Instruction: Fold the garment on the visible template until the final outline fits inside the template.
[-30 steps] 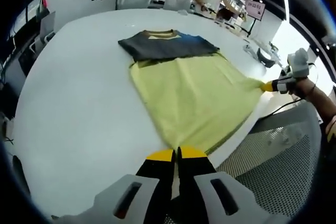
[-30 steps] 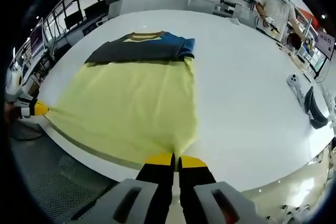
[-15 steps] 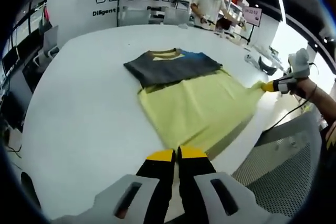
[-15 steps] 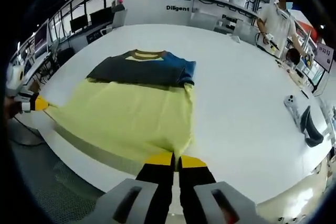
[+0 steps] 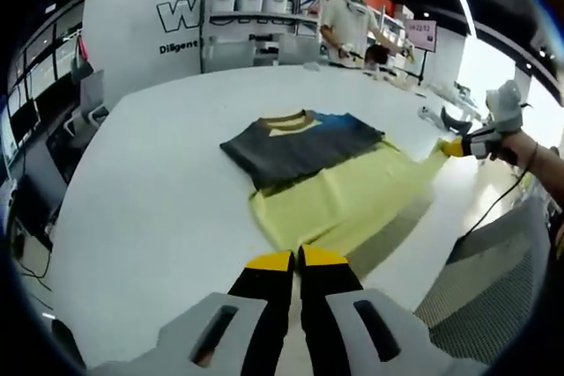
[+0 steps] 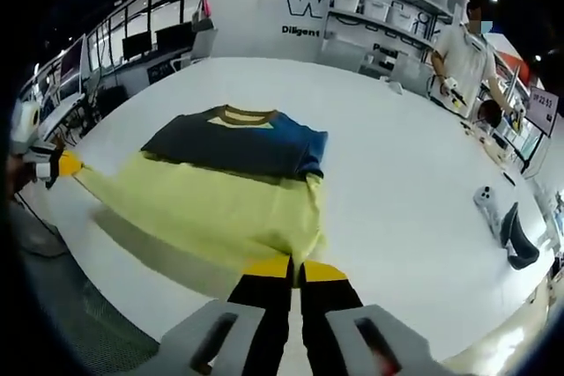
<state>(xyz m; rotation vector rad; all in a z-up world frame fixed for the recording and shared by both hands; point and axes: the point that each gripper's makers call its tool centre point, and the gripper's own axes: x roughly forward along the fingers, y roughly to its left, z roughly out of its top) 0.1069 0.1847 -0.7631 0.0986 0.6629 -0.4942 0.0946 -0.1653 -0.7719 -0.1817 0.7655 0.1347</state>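
Left gripper view: the white table spreads wide before us, and on it lies the shirt, its dark, collared top resting flat at the far side while the yellow lower half rises toward us off the surface. We hold that hem at its two corners so it can be carried over the top as a fold. Our left gripper is clamped on the near-left corner, our right gripper on the other, jaws together on cloth. We cannot make out a template outline under the shirt.
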